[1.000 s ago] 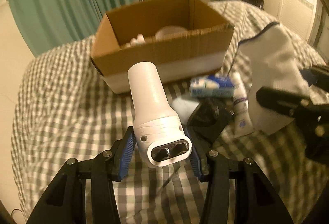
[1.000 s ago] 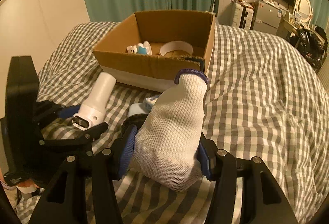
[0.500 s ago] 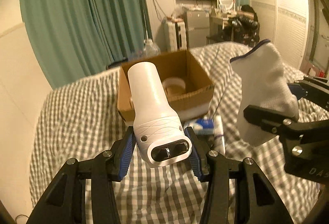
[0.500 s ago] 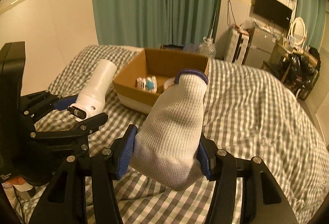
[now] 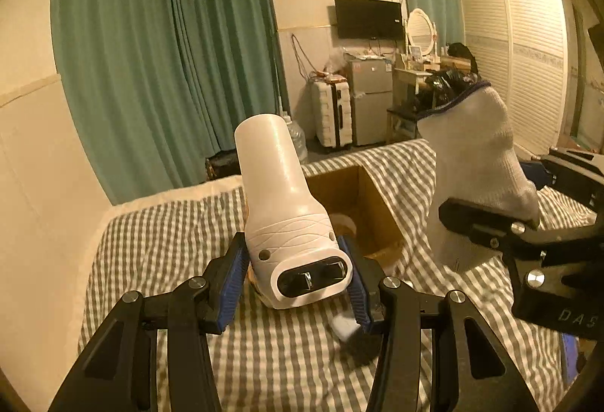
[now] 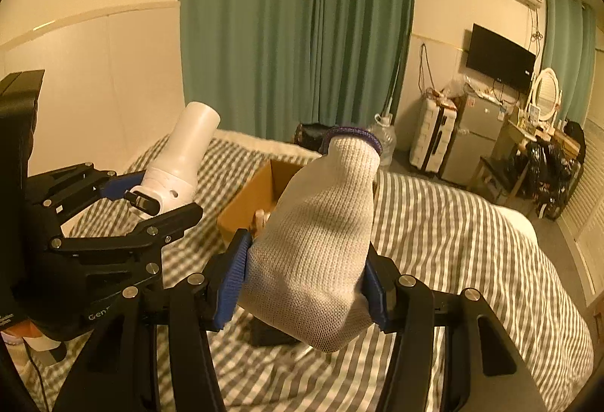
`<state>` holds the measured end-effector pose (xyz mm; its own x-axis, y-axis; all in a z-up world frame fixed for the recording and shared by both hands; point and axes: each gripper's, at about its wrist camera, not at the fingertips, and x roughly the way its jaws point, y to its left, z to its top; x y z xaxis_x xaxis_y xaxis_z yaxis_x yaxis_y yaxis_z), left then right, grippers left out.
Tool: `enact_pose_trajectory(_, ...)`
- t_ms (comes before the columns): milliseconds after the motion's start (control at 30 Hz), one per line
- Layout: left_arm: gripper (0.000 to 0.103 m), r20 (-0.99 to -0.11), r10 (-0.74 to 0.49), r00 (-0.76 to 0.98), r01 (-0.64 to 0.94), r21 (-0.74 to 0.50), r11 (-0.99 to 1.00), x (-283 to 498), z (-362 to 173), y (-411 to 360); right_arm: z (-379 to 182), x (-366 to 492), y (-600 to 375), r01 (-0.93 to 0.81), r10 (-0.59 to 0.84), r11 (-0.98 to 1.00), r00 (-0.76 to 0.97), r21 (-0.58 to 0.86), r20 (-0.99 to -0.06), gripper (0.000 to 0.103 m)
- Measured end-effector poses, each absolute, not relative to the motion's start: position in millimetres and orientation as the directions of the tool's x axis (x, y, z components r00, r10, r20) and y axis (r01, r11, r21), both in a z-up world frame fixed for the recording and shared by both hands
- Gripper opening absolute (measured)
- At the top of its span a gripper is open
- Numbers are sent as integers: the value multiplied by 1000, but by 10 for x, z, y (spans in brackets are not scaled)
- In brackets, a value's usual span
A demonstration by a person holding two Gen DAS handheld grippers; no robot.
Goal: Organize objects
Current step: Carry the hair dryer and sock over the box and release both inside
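My left gripper (image 5: 298,280) is shut on a white plastic device (image 5: 281,208) with a round barrel and a dark two-prong end, held high above the bed. It also shows in the right wrist view (image 6: 179,166). My right gripper (image 6: 304,283) is shut on a white knit sock (image 6: 321,242) with a dark cuff, also lifted; the sock shows at the right of the left wrist view (image 5: 472,170). An open cardboard box (image 5: 358,200) sits on the checked bed behind both grippers, partly hidden by the held things (image 6: 260,200).
The checked bedspread (image 5: 158,242) fills the lower view. A small white item and a dark object (image 5: 351,332) lie on the bed under the left gripper. Green curtains, a suitcase, a small fridge (image 5: 368,102) and a wardrobe stand beyond the bed.
Both grippers have risen and tilted up with their loads. The box and the loose items on the bed have dropped low in view, and the room beyond now shows.
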<state>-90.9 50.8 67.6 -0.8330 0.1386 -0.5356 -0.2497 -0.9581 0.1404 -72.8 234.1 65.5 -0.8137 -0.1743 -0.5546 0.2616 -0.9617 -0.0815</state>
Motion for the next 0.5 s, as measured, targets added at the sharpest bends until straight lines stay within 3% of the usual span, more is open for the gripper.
enact_pose_trajectory(300, 49, -534, 121, -837, -227, 137, -964, -1503, 719, 481, 841, -1316, 2305, 257, -173, -962, -829, -89, -531, 54)
enact_pose_trajectory(500, 49, -564, 114, -818, -224, 130, -966, -1948, 488, 530, 683, -1779, 2310, 257, -173, -963, -813, -77, -557, 54)
